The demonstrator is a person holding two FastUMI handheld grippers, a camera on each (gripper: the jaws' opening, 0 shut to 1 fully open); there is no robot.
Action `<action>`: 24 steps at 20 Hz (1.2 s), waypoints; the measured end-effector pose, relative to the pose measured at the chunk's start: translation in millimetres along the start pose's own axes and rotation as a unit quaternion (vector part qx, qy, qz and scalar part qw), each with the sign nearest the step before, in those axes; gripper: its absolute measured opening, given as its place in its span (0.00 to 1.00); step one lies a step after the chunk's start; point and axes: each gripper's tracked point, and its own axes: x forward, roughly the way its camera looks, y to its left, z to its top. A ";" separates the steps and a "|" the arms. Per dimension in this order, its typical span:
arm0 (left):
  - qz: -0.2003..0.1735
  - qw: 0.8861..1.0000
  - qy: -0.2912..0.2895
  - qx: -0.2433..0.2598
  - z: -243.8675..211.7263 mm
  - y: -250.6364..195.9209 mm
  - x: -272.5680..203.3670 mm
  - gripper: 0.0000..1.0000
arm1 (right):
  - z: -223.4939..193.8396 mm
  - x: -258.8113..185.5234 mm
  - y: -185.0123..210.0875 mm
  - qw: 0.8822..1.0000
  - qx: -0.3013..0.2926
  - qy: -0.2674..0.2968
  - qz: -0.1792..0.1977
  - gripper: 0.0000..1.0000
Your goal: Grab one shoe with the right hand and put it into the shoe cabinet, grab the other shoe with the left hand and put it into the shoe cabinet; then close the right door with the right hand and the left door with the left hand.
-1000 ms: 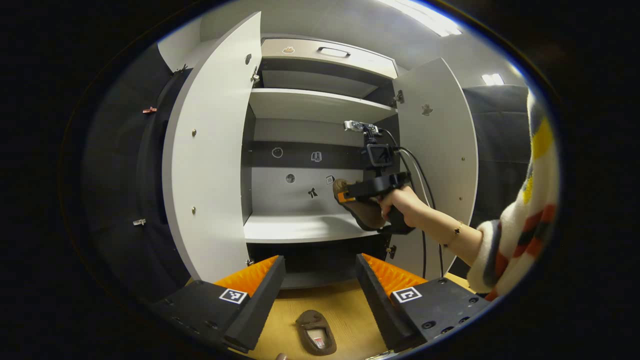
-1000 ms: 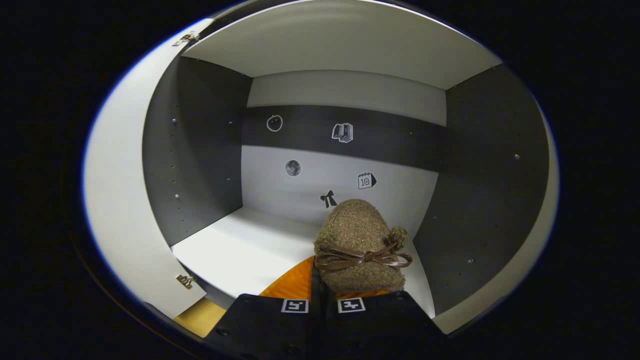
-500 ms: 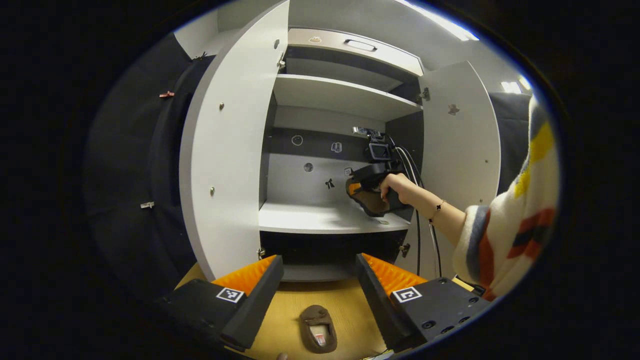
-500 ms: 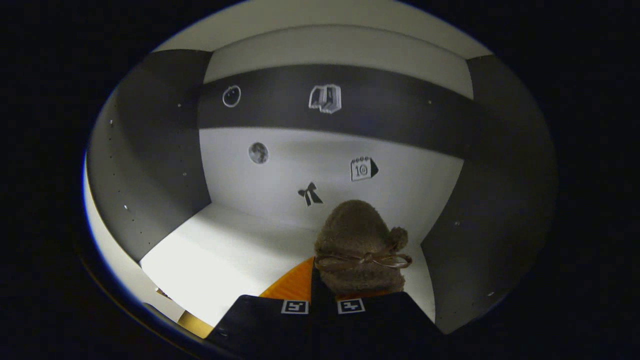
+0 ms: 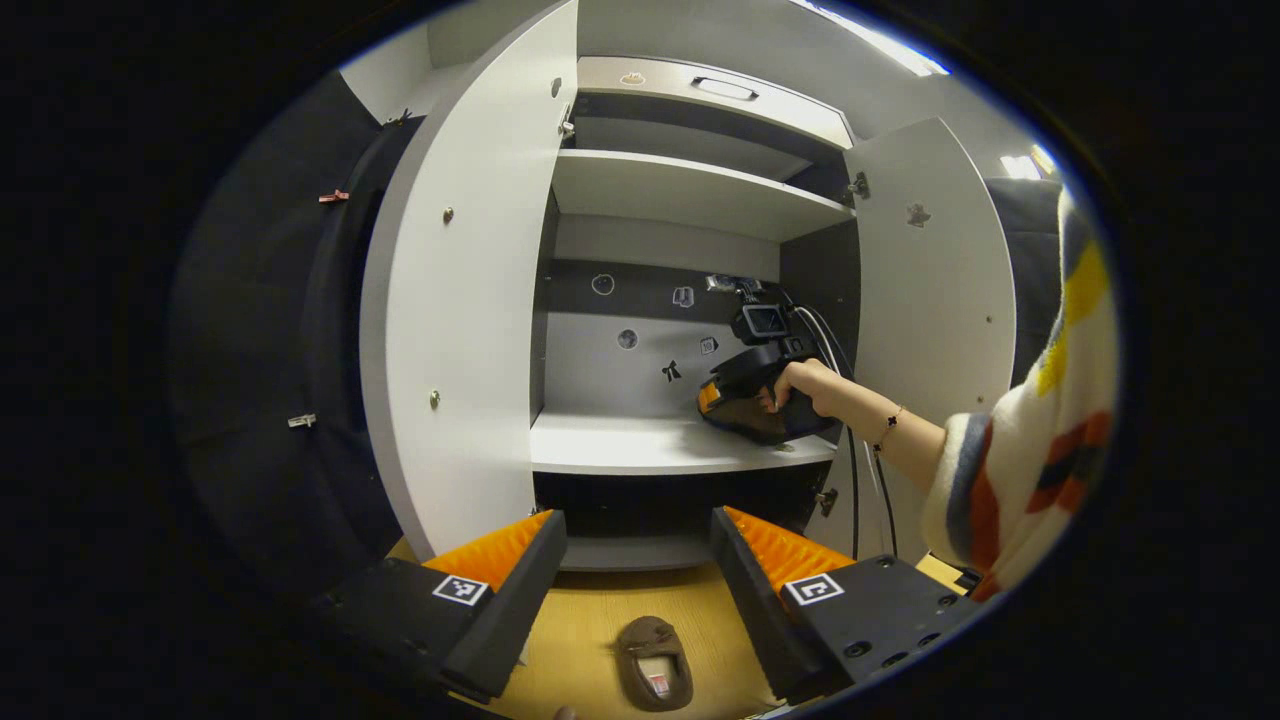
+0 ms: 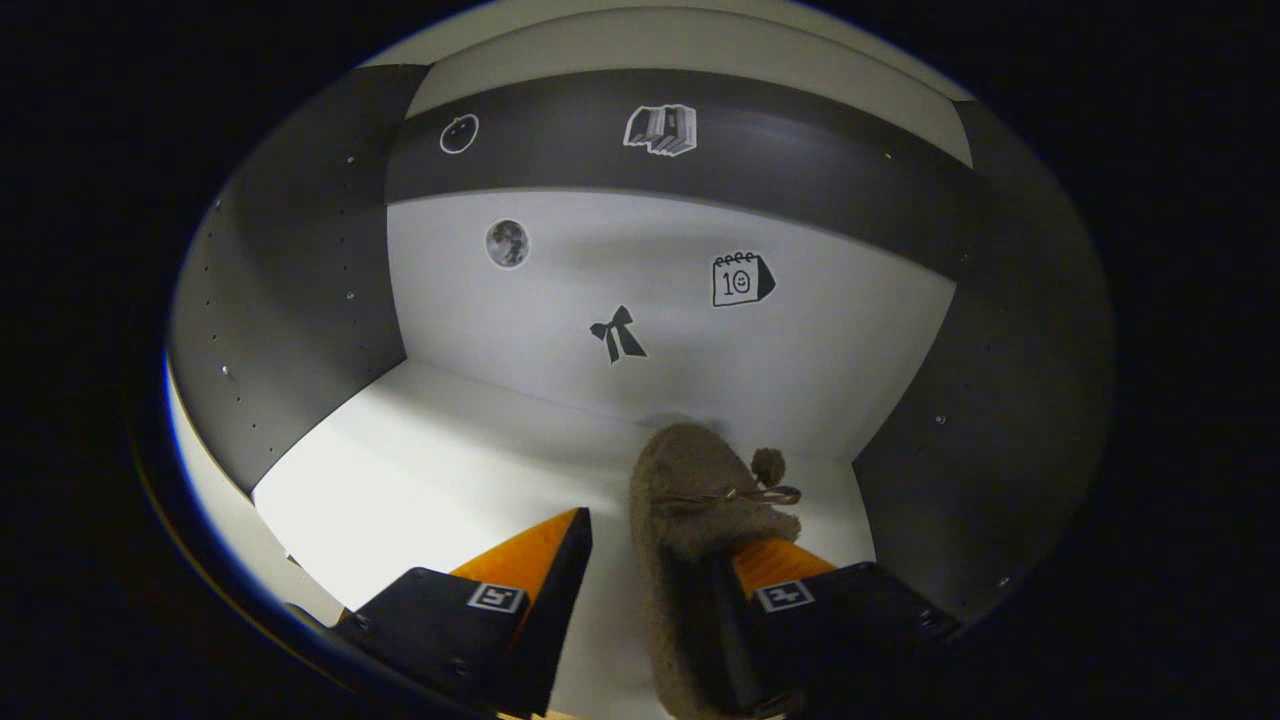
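Observation:
A fuzzy brown shoe [image 6: 700, 495] with a thin bow lies on the white middle shelf [image 6: 450, 480] of the shoe cabinet, toe toward the back wall. My right gripper [image 6: 655, 540] is open around its heel; the shoe lies against the right finger and apart from the left one. In the left gripper view a hand holds that right gripper [image 5: 735, 385] low over the shelf [image 5: 640, 445], by the cabinet's right wall. My left gripper [image 5: 637, 520] is open and holds nothing. Below it the second brown shoe [image 5: 652, 675] lies on the wooden surface [image 5: 590, 620], opening up.
Both cabinet doors stand open: the left door [image 5: 460, 300] swings out toward me and the right door [image 5: 935, 280] stands behind the person's striped sleeve [image 5: 1030, 450]. An upper shelf [image 5: 680, 195] and a top drawer sit above. Cables hang from the right gripper.
The right gripper went deeper into the cabinet, came down to the shelf and opened, letting go of the shoe. The left gripper barely moved.

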 end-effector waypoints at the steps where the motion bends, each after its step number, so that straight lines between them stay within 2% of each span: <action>1: -0.001 1.000 -0.001 0.002 1.2 -0.2 -0.1 0.92 | -2.0 -6.3 2.9 1.000 0.001 -0.001 0.006 0.75; 2: -0.003 1.000 -0.002 0.003 1.3 -0.6 0.0 0.92 | -2.6 -14.4 4.3 1.000 -0.003 -0.008 0.008 0.86; 5: -0.009 1.000 -0.003 0.001 -0.2 -2.8 -0.9 0.92 | 0.6 -41.2 6.0 0.999 -0.009 -0.028 0.011 0.98; 9: -0.053 0.998 -0.005 -0.030 -8.8 -21.2 -3.7 0.93 | 26.8 -100.7 9.0 0.994 -0.003 -0.107 0.023 0.98; 11: -0.070 0.997 0.003 -0.045 -20.9 -29.9 -4.7 0.94 | 34.5 -136.3 21.1 0.988 -0.001 -0.148 0.047 0.98; 13: -0.071 0.996 0.017 -0.043 -38.1 -32.4 -3.2 0.95 | 31.4 -170.0 31.8 0.982 -0.001 -0.175 0.068 0.98; 18: -0.068 0.997 0.030 -0.012 -83.2 -35.3 -3.9 0.95 | -6.6 -241.8 47.6 0.970 0.010 -0.227 0.088 0.98; 22: -0.084 0.995 0.033 -0.032 -123.6 -45.9 -5.2 0.93 | -53.0 -275.6 40.8 0.967 0.013 -0.245 0.070 0.98; 24: -0.077 0.995 0.046 -0.040 -148.7 -44.3 -0.2 0.93 | -75.5 -292.0 41.8 0.967 0.027 -0.244 0.075 0.98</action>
